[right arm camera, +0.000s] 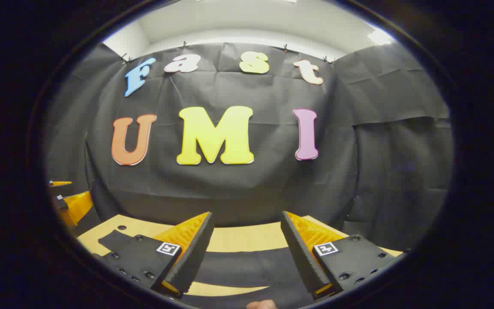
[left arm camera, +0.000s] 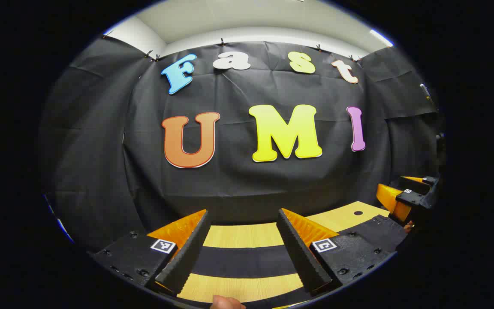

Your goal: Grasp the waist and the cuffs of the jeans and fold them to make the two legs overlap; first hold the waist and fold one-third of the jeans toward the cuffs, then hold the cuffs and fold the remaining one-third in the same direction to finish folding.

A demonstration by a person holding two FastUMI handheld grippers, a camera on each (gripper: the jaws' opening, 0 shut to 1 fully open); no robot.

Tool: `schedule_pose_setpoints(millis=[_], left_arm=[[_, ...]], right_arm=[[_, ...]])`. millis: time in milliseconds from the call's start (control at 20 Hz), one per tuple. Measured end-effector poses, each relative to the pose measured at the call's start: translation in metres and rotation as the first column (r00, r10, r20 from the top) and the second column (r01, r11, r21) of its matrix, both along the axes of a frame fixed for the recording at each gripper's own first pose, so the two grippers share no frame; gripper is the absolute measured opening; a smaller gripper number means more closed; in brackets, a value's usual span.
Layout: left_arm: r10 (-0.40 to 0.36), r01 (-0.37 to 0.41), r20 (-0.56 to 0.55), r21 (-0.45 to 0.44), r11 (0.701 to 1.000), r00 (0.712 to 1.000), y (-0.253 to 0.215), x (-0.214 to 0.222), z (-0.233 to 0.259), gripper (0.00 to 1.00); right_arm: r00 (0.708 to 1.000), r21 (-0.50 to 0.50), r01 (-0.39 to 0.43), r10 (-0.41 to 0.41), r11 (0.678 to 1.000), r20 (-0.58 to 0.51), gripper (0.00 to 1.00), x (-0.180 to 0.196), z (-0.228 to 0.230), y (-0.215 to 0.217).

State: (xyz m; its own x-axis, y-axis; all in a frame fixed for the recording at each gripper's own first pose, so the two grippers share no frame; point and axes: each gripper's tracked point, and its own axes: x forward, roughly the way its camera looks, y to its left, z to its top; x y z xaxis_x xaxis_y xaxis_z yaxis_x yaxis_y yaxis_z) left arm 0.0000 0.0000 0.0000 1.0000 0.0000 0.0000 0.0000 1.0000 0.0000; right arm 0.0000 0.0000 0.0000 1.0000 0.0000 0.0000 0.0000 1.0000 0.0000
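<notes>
The dark jeans (left arm camera: 242,262) lie flat on the wooden table (left arm camera: 242,236), crossing as a band under my left gripper (left arm camera: 243,214). It hovers open just above them, nothing between its fingers. More of the dark cloth (left arm camera: 375,227) spreads to the right, where the right gripper (left arm camera: 399,193) shows at the view's edge. In the right gripper view, the jeans (right arm camera: 238,268) also run across below my right gripper (right arm camera: 247,213), which is open and holds nothing. The left gripper (right arm camera: 69,206) appears at that view's left edge, with a corner of the jeans (right arm camera: 114,240) near it.
The black cloth wall (left arm camera: 272,184) stands close behind the table's far edge. A small round hole (left arm camera: 358,213) sits in the tabletop near the far edge, also seen as a hole (right arm camera: 121,227) in the right gripper view. A fingertip (left arm camera: 225,302) shows at the bottom.
</notes>
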Motion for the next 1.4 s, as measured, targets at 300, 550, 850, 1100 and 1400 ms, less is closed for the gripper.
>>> schedule_pose_setpoints(millis=[300,550,850,1100,1400], left_arm=[[0.014,-0.014,-0.007,-0.003,1.000,1.000,-0.006,-0.007,-0.003,0.99],[0.008,-0.008,-0.012,0.015,1.000,1.000,-0.015,-0.011,-0.005,1.00],[0.042,-0.042,-0.022,-0.001,0.999,0.999,-0.007,-0.013,-0.005,1.00],[0.053,-0.053,-0.012,0.003,0.999,0.999,-0.005,-0.014,-0.002,1.00],[0.050,-0.085,-0.190,-0.178,0.980,0.980,0.012,-0.040,-0.041,1.00]], right_arm=[[0.999,-0.034,-0.054,0.053,0.998,-0.003,0.96,-0.004,0.000,0.002],[0.998,-0.036,-0.068,0.068,0.997,-0.006,0.97,-0.002,0.000,-0.005],[0.995,-0.047,-0.098,0.098,0.994,-0.001,0.97,-0.004,0.002,-0.002],[0.993,-0.051,-0.113,0.114,0.992,0.012,0.97,-0.004,0.008,-0.001],[0.983,-0.027,-0.184,0.184,0.983,-0.006,0.97,-0.008,0.012,0.008]])
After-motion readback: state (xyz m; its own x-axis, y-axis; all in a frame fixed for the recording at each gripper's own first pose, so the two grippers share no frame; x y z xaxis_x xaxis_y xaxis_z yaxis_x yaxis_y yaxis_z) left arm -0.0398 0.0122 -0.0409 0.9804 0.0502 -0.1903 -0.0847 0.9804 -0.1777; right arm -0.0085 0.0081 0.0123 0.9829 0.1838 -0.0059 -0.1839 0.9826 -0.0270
